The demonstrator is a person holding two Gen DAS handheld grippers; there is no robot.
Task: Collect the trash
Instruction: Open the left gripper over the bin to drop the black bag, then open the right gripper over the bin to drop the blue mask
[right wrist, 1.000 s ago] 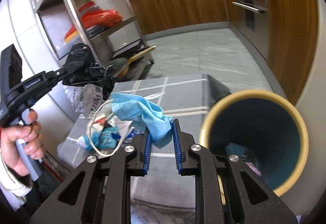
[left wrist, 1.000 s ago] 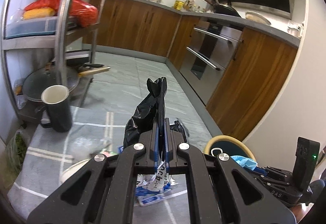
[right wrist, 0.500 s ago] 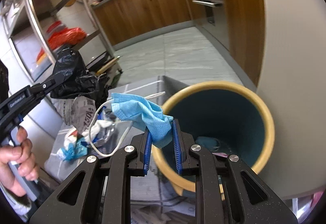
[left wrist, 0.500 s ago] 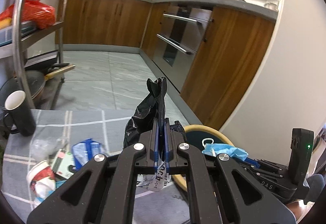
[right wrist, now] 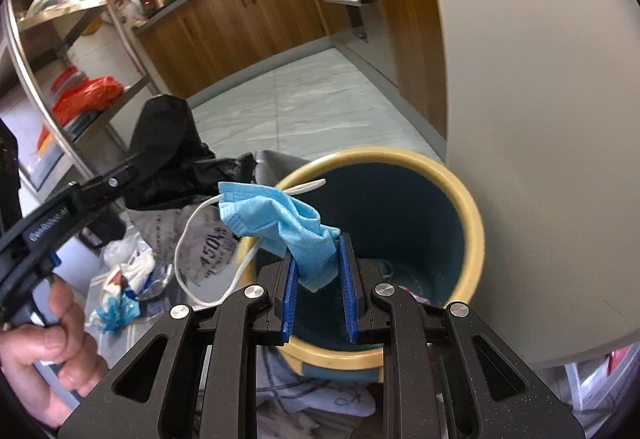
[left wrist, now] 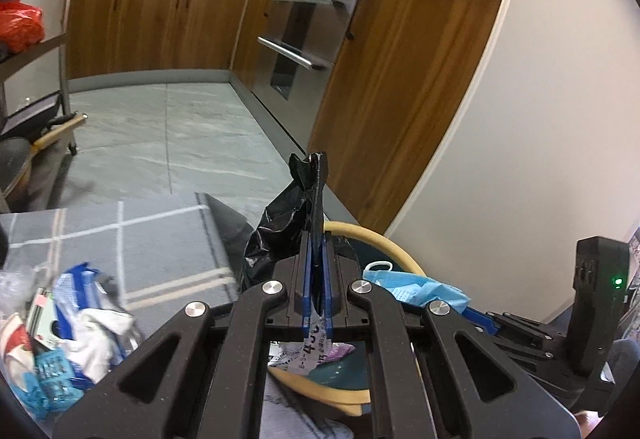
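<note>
Going left to right in the right wrist view: bottom left there's a hand (right wrist: 52,343) wrapped around the handle of the left gripper (right wrist: 132,169), which reaches in diagonally toward the middle. Its jaws are clamped tight on a crumpled black plastic bag (right wrist: 172,155), with a grey printed wrapper (right wrist: 204,247) hanging out underneath it. Below that, a little heap of leftover trash (right wrist: 128,283) sits on the grey checked cloth (left wrist: 140,239), just beside the bin. In the middle, the right gripper (right wrist: 318,279) is pinching a blue face mask (right wrist: 280,223) by its lower corner between the blue pads; the rest of the mask flops up and to the left past the fingertips, and its white ear loop (right wrist: 192,235) dangles down on the left side. Right behind and under the mask is the bin (right wrist: 472,223), tan rim, dark teal inside, with a few bits already at the bottom. The mask hangs over the near-left part of the bin's opening, and the black bag is just left of the rim. In the left wrist view the bag sticks up between the closed pads with the bin rim right behind it.
</note>
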